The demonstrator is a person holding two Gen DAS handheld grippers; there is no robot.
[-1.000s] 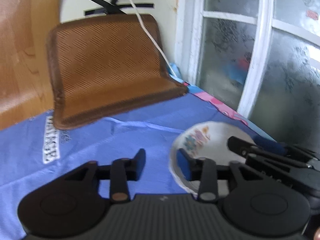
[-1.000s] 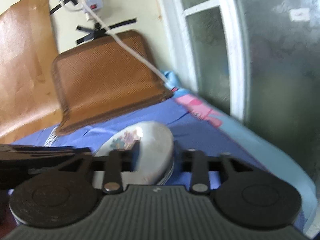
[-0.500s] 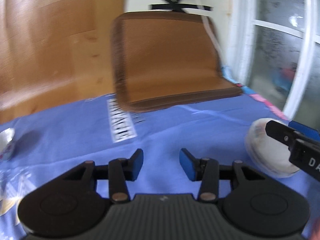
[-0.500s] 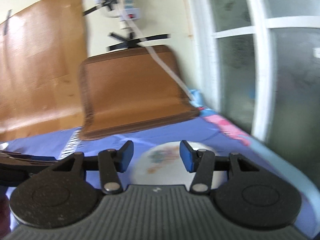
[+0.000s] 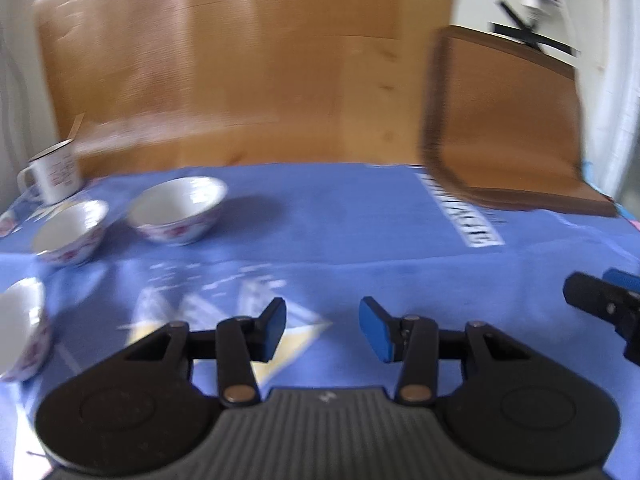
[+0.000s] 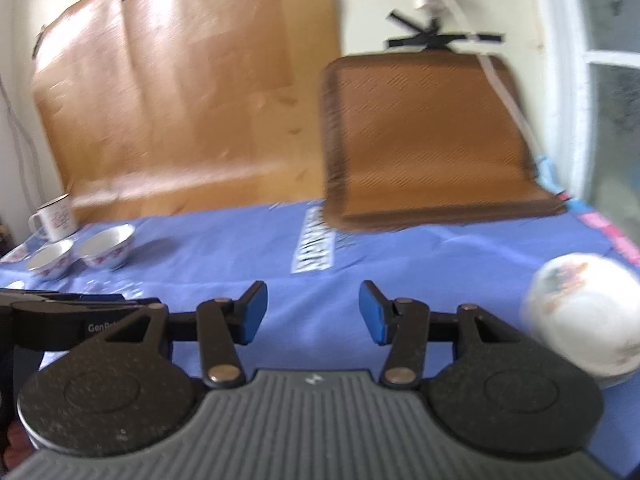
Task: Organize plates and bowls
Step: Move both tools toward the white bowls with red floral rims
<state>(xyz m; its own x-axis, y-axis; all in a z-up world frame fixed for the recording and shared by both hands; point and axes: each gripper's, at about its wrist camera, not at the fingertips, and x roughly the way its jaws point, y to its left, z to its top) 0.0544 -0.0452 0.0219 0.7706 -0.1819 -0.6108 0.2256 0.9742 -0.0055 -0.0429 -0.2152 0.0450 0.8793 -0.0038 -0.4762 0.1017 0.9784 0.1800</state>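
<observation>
Two grippers hover over the blue tablecloth [image 5: 340,232] and both are empty-handed. Our left gripper [image 5: 322,327] has its jaws spread wide, blue pads with a clear gap of cloth between them, nothing held. Same story on our right gripper [image 6: 313,312]: jaws parted wide, gripping nothing. Off to the left of the left wrist view we see three floral bowls: the far bowl [image 5: 178,210] sits upright, a second bowl [image 5: 70,232] lies just beside it to the left, and a third bowl [image 5: 20,330] is cut off by the left edge, nearer to us. Behind them stands a white mug [image 5: 52,176] against the wooden board [image 5: 240,60]. From the right wrist view, a patterned plate [image 6: 582,314] rests on the cloth at the right, just beside the right finger arm and well apart from the bowls. A brown woven mat [image 6: 428,136] leans against the wall at the back. Everything is a bit blurred, so the finer patterns are hard to read.
</observation>
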